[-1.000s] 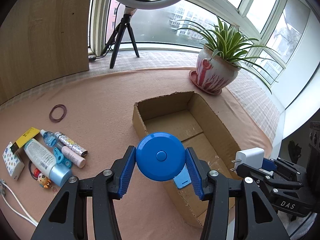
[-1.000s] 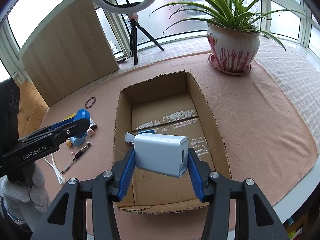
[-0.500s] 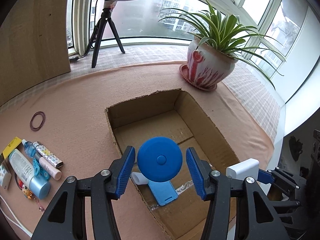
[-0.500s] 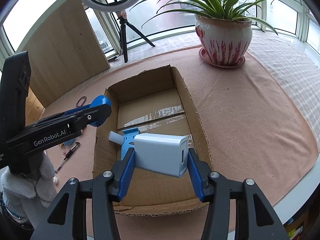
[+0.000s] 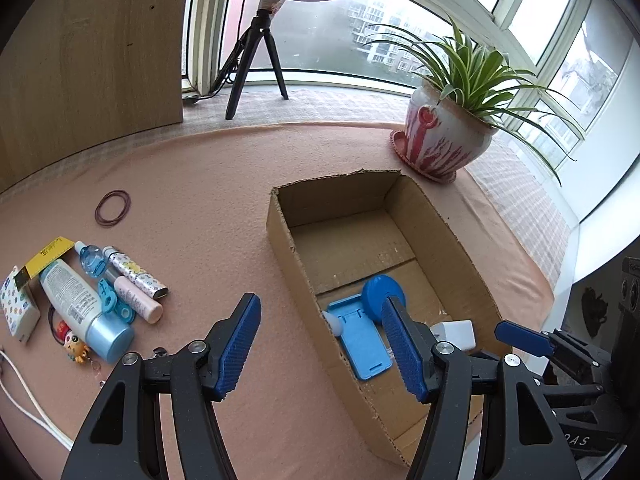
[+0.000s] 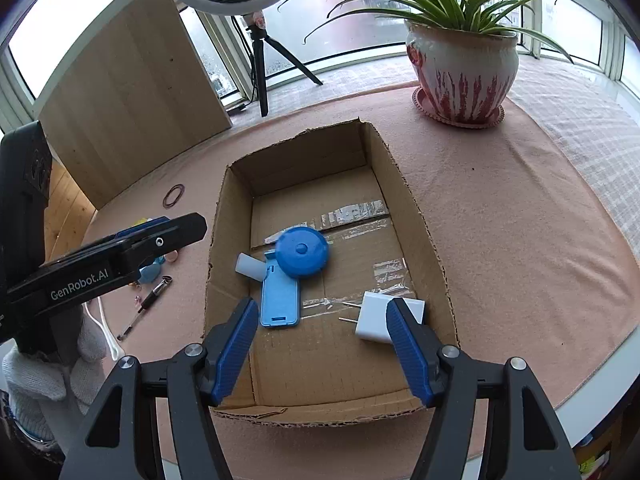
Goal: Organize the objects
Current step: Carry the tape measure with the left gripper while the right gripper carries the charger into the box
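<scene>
Right wrist view: right gripper [image 6: 322, 346] and left gripper [image 5: 322, 344] have just opened their jaws wide; nothing is held. Blue disc [image 6: 302, 252] and white charger [image 6: 374, 318] lie inside cardboard box [image 6: 424, 224]. Advise lifting clear before fetching the worktop's toiletries [image 5: 86, 300].

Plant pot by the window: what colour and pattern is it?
The plant pot is white with red-pink streaks running down its sides, clearest in the right wrist view.

place: home, glazed balcony room | I see curved windows [image 5: 340, 52] facing apartment blocks | potted spider plant [image 6: 464, 68] on my cloth-covered surface [image 6: 500, 208] | ring light on tripod [image 5: 260, 60] | wooden cabinet panel [image 5: 88, 60] | toiletries [image 5: 84, 300] lying about
</scene>
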### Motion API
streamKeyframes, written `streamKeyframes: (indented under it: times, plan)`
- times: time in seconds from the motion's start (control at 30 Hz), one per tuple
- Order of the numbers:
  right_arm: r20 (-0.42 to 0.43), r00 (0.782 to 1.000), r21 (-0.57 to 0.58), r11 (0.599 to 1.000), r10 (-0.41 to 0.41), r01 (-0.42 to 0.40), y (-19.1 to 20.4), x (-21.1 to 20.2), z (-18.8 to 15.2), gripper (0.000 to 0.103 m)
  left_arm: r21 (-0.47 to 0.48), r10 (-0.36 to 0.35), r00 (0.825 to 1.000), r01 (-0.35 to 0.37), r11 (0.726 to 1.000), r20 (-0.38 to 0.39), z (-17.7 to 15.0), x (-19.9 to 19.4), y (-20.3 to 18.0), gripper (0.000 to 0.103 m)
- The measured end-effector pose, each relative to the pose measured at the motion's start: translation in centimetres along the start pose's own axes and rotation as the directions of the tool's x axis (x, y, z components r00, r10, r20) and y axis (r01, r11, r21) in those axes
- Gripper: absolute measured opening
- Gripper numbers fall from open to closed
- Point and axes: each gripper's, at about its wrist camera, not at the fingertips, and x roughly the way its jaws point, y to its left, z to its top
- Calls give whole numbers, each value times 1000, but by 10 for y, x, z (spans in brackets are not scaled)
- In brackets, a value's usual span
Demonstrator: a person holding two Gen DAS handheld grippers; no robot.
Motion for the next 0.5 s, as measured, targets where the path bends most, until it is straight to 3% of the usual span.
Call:
streamKeyframes:
  times: [0.27,0.5]
  plan:
    - [-20,998,-42,998,53,-54,30,7,2,63,-90,64,998,-64,994,0,-23,-27,57,67]
    - [-40,994,-87,991,101,-104,62,19,8,63,-198,145,989,-149,969,-31,-52,-45,126,67]
